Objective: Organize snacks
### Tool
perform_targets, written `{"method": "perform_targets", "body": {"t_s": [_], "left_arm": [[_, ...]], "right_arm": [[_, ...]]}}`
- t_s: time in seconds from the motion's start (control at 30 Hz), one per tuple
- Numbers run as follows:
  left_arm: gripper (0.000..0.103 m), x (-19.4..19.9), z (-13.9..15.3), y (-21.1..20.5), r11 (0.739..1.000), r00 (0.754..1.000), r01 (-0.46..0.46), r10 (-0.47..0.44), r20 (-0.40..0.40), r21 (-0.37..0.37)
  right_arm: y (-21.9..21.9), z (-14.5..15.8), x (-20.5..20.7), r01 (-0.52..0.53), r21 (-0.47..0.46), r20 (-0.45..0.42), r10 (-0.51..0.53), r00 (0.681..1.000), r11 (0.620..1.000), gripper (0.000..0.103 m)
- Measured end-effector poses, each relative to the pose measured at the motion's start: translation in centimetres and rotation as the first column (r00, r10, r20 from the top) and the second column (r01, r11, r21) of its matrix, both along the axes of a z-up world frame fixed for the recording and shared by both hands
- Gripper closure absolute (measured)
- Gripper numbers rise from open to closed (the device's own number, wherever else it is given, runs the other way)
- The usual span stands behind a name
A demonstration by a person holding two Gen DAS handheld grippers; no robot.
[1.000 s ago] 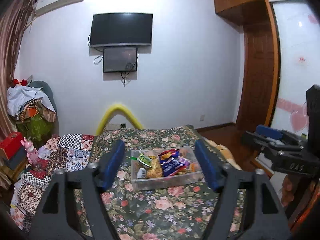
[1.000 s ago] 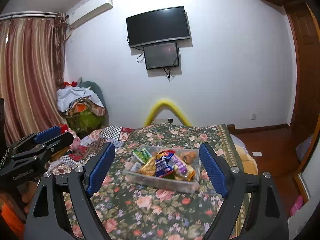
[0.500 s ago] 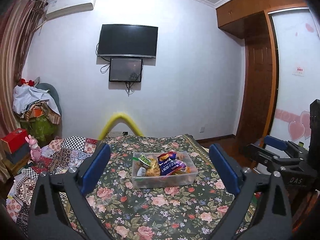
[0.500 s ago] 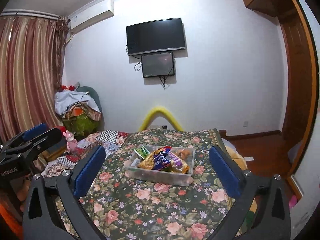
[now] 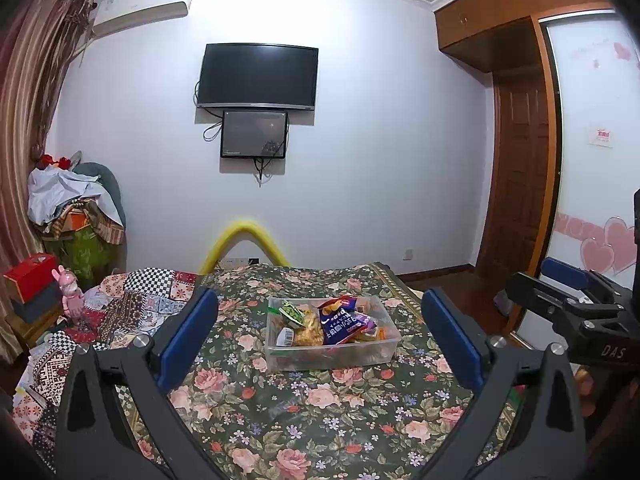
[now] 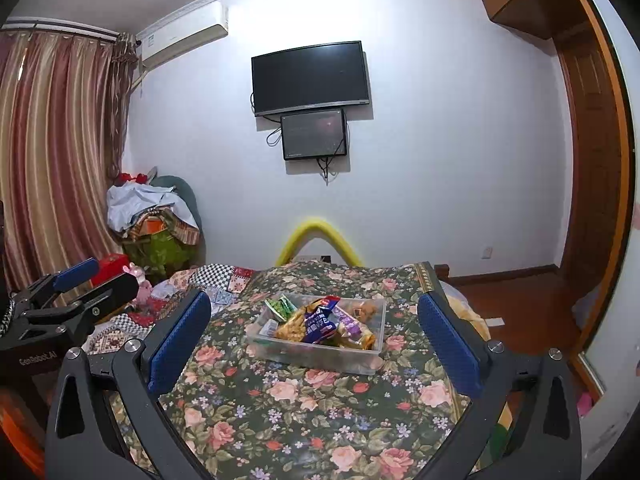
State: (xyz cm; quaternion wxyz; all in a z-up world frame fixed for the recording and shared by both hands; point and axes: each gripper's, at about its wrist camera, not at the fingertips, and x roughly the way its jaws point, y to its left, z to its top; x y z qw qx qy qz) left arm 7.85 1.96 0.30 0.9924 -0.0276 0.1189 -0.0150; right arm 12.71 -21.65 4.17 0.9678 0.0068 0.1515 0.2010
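The clear bin (image 5: 332, 354) sits on the bed w/ the flower blanket (image 5: 304, 412). It is full of snacks, all jumbled. A blue bag (image 5: 342, 324) lies on top in the middle. A green pack (image 5: 291, 314) pokes up at the back left, and a yellow-orange bag (image 5: 310, 332) sits just beside the blue one. No snacks lie out on the blanket that I can see.

The left tongs (image 5: 318, 346) are wide open and hold nothing. The right tongs (image 6: 314, 342) are wide open too, also w/ nothing in them. Both hang in the air, well apart from the bin, and both point at it. In the left view the right tongs show at the far right edge.

I think the job is at its start, or maybe all done; can't tell which. If it's the start, the step in hand is prob. to reach for a first snack.

How to do it well:
- Go for the blue bag, b/c it is on top and easy to get.
- Come down slow, one tong finger on each side.
- Pinch the edge, not the puffy middle, so the bag won't pop or slip.
- Lift straight up so no other packs get dragged out.
- The other tongs can hold the bin so it won't slide on the soft bed.
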Motion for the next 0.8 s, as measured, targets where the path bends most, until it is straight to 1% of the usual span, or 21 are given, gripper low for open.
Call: {"method": "perform_targets", "body": {"t_s": [0.4, 0.8], "left_arm": [[0.0, 0.24, -0.38, 0.23, 1.0, 1.0, -0.006, 0.006, -0.011, -0.002], [0.0, 0.26, -0.61, 0.03, 1.0, 1.0, 0.004, -0.004, -0.012, 0.003]], "right_arm": [[0.31, 0.01, -0.3, 0.007, -0.016, 0.014, -0.007, 1.0, 1.0, 0.0], [0.15, 0.25, -0.38, 0.019, -0.003, 0.021, -0.019, 1.0, 1.0, 0.0]]}}
